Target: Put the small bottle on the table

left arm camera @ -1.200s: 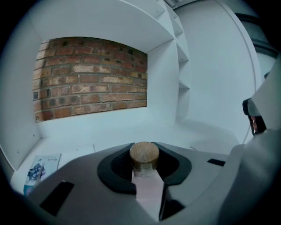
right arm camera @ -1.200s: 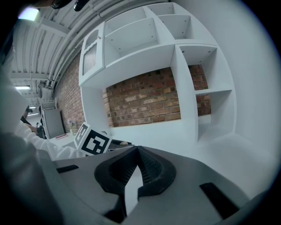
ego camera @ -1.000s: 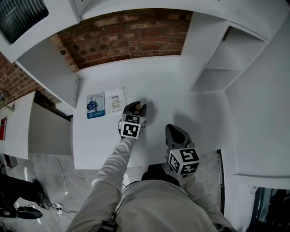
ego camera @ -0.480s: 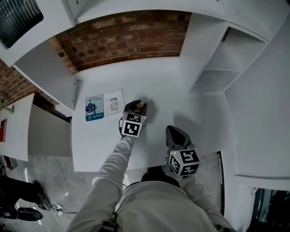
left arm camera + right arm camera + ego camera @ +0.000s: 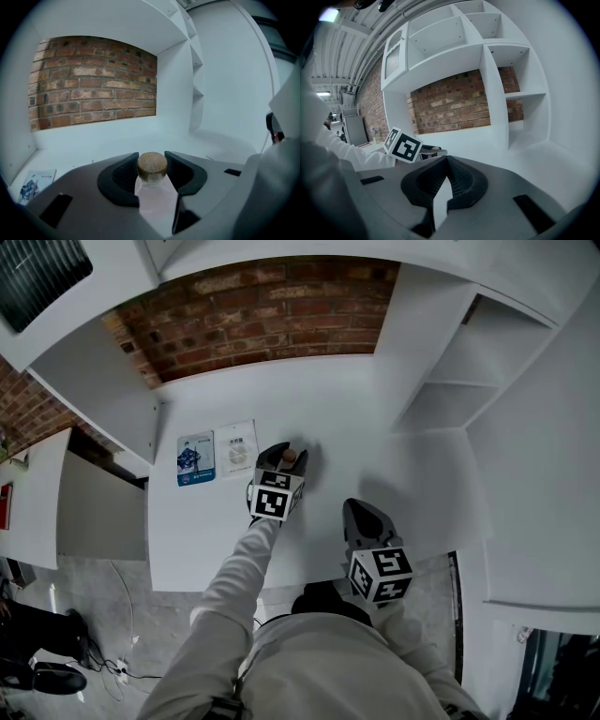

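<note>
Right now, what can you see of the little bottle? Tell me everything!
The small bottle is see-through, like glass or clear plastic, with a round, wood-coloured cork stopper on top. It looks to stand upright on the white table, to the right of two leaflets. It sits between the jaws of the left gripper, which are opening around it. Whether the pads touch it is hard to tell.

Things counted
One small bottle (image 5: pixel 289 457), two leaflets (image 5: pixel 197 457) (image 5: pixel 240 448) at ten o'clock and two grippers are counted: left gripper (image 5: pixel 152 161), jaws opening round the bottle, and right gripper (image 5: pixel 446 161).
</note>
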